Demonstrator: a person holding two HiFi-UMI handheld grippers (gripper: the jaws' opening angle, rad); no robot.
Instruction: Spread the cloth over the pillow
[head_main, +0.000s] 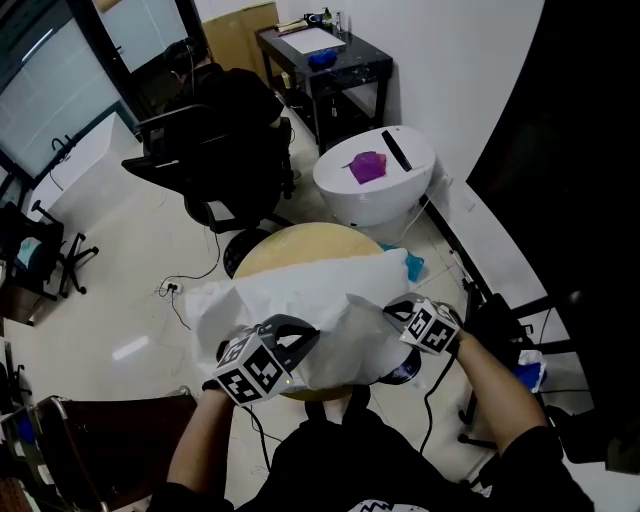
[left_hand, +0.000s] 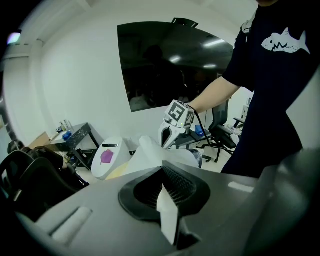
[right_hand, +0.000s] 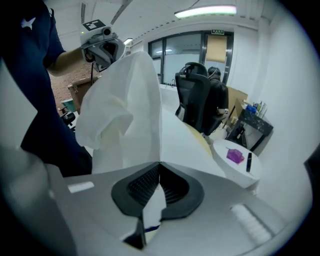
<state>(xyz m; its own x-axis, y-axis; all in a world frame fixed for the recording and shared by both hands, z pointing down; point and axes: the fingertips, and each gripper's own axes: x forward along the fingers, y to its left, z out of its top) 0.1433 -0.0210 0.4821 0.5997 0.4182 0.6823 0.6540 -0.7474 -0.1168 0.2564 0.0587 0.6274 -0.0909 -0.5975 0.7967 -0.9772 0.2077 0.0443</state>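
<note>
Gripping the white cloth (head_main: 300, 300) at two spots on its near edge, both tools are clamped on it. The left tool (head_main: 298, 338), lower left of centre in the head view, pinches a fold. The right tool (head_main: 393, 312), just right of centre, is closed on another bit of edge, with a white strip showing between its ribbed black pads (right_hand: 137, 190).

The cloth lies bunched and creased in the middle of the frame, draped over the round tan table (head_main: 300, 245). I cannot make out the pillow apart from it.

The cloth looks thin, matte and limp, so it is probably very light. It will likely sag and fold between the grips rather than hold any shape. Holding it at the corners or hem, with the tools kept well apart, should keep it flat. It seems unlikely to be damaged, though it could slide out of a shallow pinch.
</note>
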